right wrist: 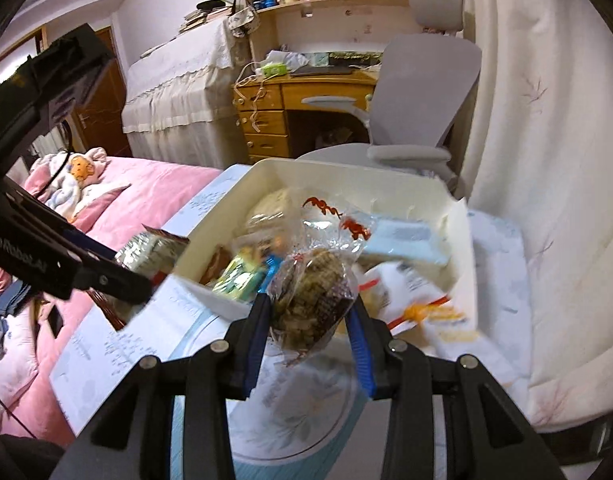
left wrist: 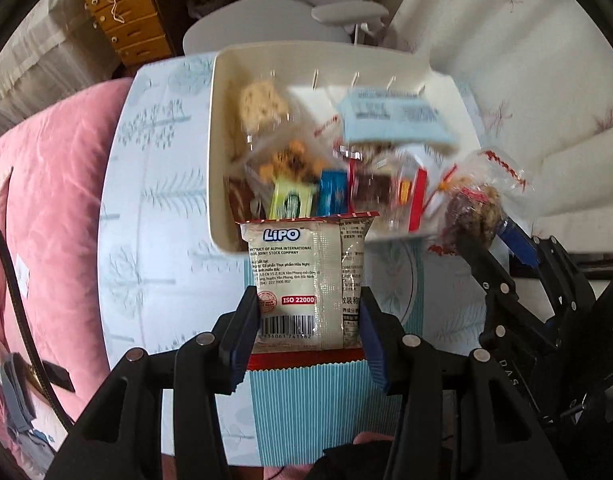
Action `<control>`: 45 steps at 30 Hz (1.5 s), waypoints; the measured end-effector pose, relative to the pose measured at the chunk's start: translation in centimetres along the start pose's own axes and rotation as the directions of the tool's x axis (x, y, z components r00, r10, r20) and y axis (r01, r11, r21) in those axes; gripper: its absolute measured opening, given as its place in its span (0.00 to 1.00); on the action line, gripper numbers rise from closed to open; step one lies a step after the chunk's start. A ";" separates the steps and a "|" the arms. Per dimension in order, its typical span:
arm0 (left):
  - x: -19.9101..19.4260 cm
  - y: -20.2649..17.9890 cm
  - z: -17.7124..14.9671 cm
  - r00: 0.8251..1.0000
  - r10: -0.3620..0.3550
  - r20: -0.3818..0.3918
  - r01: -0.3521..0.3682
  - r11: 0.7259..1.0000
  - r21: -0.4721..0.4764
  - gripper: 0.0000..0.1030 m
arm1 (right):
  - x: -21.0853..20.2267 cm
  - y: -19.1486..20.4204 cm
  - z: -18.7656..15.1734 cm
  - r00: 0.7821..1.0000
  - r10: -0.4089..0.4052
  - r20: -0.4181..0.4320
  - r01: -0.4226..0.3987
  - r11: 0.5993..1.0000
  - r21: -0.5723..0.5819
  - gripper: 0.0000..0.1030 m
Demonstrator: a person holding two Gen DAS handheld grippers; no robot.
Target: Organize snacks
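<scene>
A: Left gripper (left wrist: 310,320) is clamped on the sides of the Lipo pack (left wrist: 306,276), label up, its far end at 12 o'clock just reaching the near rim of the bin (left wrist: 222,152).

B: Why hold it by the sides?

A: My guess: the flat pack stays level that way and can slide in over the rim.

B: And the right gripper (right wrist: 306,320)?

A: Closed on a clear bag of brown cookie (right wrist: 310,292), held by its bulge at the bin's near edge. In the left view it sits at 3 o'clock of the Lipo pack, apart from it.

B: What's in the bin?

A: Loose packets: a pale blue pack (left wrist: 394,116) at the far side, a green one (left wrist: 290,200) and a blue one (left wrist: 332,196) by the near wall. It looks fairly full, so both snacks probably go on top.

B: Where does the bin stand?

A: On a blue-patterned cloth (left wrist: 158,184), with the pink bed (left wrist: 46,184) at 9 o'clock.
</scene>
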State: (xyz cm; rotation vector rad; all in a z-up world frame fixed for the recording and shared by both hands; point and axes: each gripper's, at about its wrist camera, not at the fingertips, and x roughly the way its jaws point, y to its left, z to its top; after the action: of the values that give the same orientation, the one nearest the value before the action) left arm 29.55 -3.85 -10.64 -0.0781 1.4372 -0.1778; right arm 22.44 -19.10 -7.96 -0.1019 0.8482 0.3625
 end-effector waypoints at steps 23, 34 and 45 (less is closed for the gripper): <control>-0.2 1.1 -1.0 0.996 -0.012 0.093 0.020 0.996 -0.082 0.78 | 0.4 -2.6 -1.4 0.994 -0.021 -0.106 0.043 0.977 0.211 0.61; 0.3 3.5 -10.7 0.996 -0.056 0.069 0.064 0.991 -0.118 0.82 | -2.7 2.4 -7.0 0.967 0.001 -0.255 0.075 0.954 0.290 0.90; -3.0 5.3 -19.7 0.983 -0.094 0.157 0.106 0.992 -0.064 0.83 | -11.5 9.1 -12.3 0.945 -0.104 -0.312 0.218 0.908 0.358 0.99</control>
State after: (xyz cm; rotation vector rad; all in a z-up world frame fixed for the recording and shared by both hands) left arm 10.11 2.91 -11.17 -0.2195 1.2861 -0.1980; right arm 3.49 -16.57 -6.98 0.1485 1.1770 0.0138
